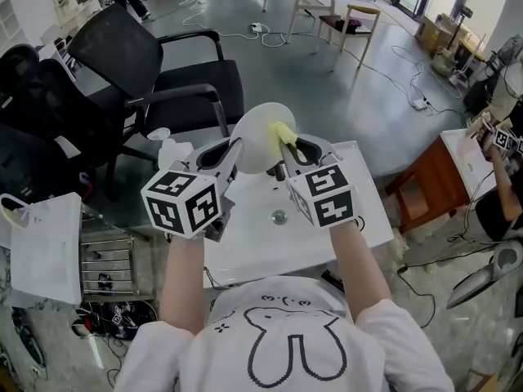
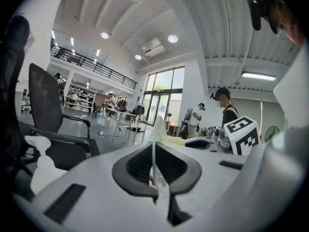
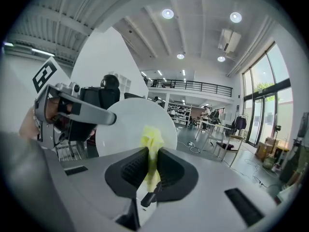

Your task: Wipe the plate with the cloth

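Open lab hall — office chairs (image 1: 167, 76), floor cables (image 1: 391, 75), mezzanine (image 3: 193, 85).

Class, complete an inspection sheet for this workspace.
Surface: white tabletop, with a small round fitting on it.
Job's things: white plate held up on edge; yellow cloth at its face.
Clutter: white spray bottle left of the plate.
Grippers: left gripper jaws shut on the plate's rim; right gripper jaws shut on the cloth.
Cables: loose leads and a power strip on the floor.
Surroundings: black office chairs, wooden stool, people beyond.
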`<action>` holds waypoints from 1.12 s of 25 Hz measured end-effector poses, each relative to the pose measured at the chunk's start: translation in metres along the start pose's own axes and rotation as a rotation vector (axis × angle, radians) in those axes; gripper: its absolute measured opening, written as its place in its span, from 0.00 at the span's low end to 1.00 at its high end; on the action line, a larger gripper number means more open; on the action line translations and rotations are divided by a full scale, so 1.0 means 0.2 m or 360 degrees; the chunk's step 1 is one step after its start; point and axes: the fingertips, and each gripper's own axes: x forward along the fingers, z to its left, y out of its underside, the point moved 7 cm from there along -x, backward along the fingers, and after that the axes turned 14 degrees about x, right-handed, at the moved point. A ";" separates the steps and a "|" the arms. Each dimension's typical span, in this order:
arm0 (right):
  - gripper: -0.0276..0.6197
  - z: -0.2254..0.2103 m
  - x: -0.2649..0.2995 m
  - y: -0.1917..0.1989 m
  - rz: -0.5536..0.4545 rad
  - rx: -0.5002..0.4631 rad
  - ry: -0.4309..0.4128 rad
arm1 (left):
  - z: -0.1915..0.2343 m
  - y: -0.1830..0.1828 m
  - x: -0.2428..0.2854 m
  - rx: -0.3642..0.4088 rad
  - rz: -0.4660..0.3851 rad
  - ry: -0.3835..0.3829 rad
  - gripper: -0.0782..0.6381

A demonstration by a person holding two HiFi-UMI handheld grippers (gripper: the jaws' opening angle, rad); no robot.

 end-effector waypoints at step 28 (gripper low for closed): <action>0.12 0.10 -0.07 -0.23 -0.0188 0.0028 -0.0111 | -0.07 0.01 0.00 0.0042 0.0056 0.0056 0.13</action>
